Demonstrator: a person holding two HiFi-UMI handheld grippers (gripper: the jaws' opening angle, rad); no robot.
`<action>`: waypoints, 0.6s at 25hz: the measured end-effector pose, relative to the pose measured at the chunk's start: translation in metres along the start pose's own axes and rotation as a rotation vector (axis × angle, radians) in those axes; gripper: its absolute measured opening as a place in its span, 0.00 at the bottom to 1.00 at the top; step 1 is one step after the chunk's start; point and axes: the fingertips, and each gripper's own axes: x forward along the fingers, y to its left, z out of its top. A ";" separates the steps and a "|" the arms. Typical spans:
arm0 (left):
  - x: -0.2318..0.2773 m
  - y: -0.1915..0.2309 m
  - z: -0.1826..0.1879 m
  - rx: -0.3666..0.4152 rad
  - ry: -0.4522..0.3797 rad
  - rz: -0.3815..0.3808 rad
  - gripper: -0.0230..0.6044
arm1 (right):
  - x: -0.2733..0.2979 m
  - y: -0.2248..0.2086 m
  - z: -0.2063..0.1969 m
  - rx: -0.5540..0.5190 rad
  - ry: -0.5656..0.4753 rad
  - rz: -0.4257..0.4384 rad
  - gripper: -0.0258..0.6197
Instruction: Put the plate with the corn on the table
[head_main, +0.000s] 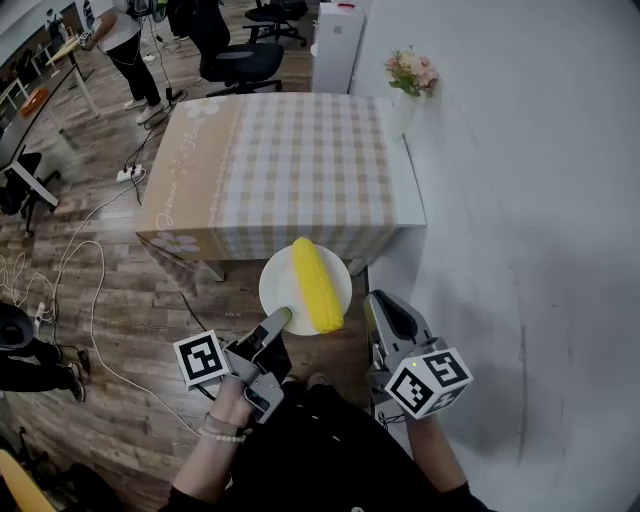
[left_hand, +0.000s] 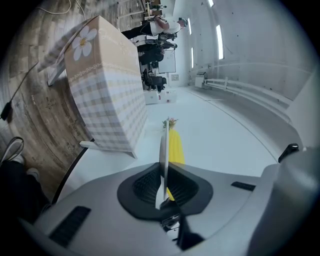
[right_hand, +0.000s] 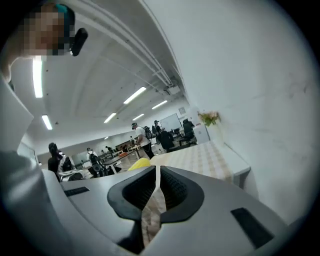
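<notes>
A white plate (head_main: 282, 283) with a yellow corn cob (head_main: 315, 284) on it hangs in the air just before the near edge of the table (head_main: 290, 165), which wears a beige checked cloth. My left gripper (head_main: 283, 318) is shut on the plate's near rim. In the left gripper view the plate (left_hand: 163, 150) stands edge-on between the pads, with the corn cob (left_hand: 176, 147) behind it and the table (left_hand: 107, 100) to the left. My right gripper (head_main: 383, 308) hangs to the right of the plate, shut and holding nothing; its view shows the jaws (right_hand: 156, 176) together, past them the corn cob (right_hand: 138, 163).
A vase of pink flowers (head_main: 408, 82) stands at the table's far right corner against the white wall (head_main: 530, 200). A white cabinet (head_main: 338, 40) and an office chair (head_main: 235, 55) stand behind the table. Cables (head_main: 90, 250) lie on the wooden floor to the left. People stand far back.
</notes>
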 end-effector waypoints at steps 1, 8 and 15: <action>0.000 0.000 0.000 -0.002 0.001 -0.003 0.08 | 0.002 -0.002 -0.006 0.063 0.018 0.011 0.11; 0.000 -0.001 -0.001 0.002 0.014 -0.024 0.08 | 0.016 0.002 -0.032 0.546 0.031 0.179 0.24; -0.003 -0.008 -0.004 0.009 0.036 -0.040 0.08 | 0.027 0.013 -0.041 0.698 0.041 0.252 0.24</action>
